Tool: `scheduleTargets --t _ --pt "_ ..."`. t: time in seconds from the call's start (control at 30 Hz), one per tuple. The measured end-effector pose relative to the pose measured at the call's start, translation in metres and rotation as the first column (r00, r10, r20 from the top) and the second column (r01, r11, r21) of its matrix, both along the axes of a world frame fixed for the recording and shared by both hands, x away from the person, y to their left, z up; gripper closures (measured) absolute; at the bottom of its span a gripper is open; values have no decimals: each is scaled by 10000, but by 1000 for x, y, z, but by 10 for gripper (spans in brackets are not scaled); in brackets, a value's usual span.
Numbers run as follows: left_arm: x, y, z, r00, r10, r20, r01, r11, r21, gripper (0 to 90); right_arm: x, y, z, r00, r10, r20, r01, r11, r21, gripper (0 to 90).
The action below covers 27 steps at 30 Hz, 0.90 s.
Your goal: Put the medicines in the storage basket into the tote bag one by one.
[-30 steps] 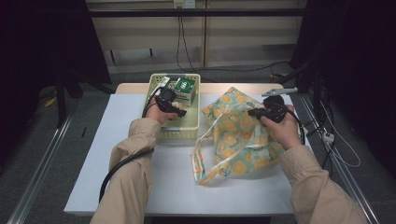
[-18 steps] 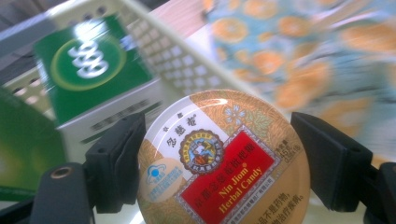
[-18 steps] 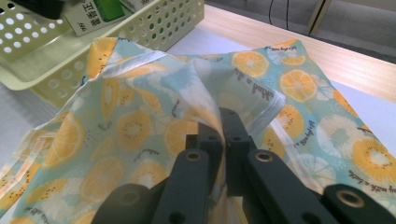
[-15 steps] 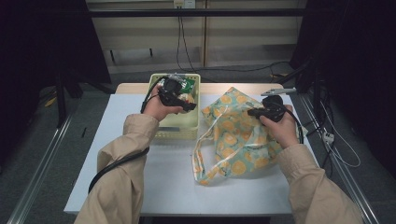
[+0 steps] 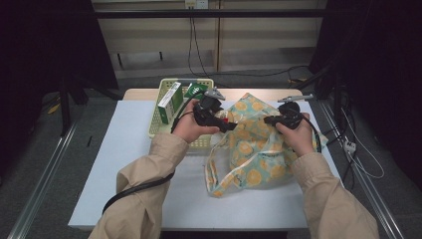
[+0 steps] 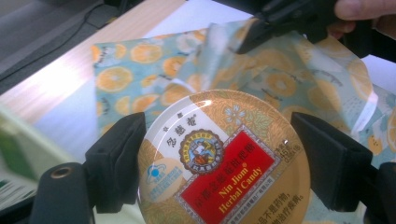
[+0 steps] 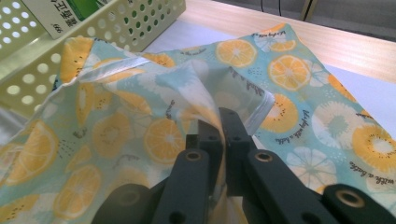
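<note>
Above the desk (image 5: 134, 164), beside the basket (image 5: 160, 127), the left tool (image 6: 219, 158) clamps a round candy tin (image 6: 224, 163); the right tool (image 7: 219, 135), pressed together, pinches the orange-print bag's (image 5: 254, 154) edge.

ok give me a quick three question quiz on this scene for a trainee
1. True or false: the left gripper holds a round candy tin.
2. What does the right gripper pinch? A) the basket's rim B) the fabric bag C) a cable
3. Fill in: the green and white box stands in the ___.

Key
1. True: the tin sits between its jaws.
2. B: its jaws are shut on the fabric bag at its edge.
3. basket, left of the bag in the high view.
</note>
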<state>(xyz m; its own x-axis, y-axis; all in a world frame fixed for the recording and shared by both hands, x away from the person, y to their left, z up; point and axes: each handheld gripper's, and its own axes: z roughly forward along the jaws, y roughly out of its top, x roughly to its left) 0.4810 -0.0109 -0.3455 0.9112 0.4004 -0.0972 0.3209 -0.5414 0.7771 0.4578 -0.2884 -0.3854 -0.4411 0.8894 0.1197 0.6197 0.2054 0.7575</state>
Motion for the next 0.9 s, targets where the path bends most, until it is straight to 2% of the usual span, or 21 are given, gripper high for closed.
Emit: scheduleTargets --t 0.13,0.17,0.33,0.43,0.5,0.67,0.9 --pt "-3 -13 -10 9999 -106 -59 107 9999 90 209 2 2 -3 9999 74 -75 -74 10000 13 891" --pt "-3 -16 -13 9993 -309 -191 307 9995 -106 209 2 3 -3 9999 124 -47 -124 9999 21 891" --pt "-7 -32 -19 9984 -494 -274 493 9988 -30 209 3 4 -2 9999 152 5 -153 9997 208 891" --pt "-9 -41 -25 9975 -589 -392 584 9982 -155 209 3 5 -2 9999 165 17 -166 9996 250 891" --pt "-9 -46 -30 9972 -624 -403 625 9980 15 209 2 4 -1 9998 182 36 -183 9994 285 891" --pt "-11 -59 -41 9954 -844 -463 847 9964 38 209 -1 3 3 9997 204 96 -207 9994 266 891" --pt "-10 -71 -51 9947 -864 -560 875 9960 188 209 -3 2 6 9997 228 120 -231 9993 292 891"
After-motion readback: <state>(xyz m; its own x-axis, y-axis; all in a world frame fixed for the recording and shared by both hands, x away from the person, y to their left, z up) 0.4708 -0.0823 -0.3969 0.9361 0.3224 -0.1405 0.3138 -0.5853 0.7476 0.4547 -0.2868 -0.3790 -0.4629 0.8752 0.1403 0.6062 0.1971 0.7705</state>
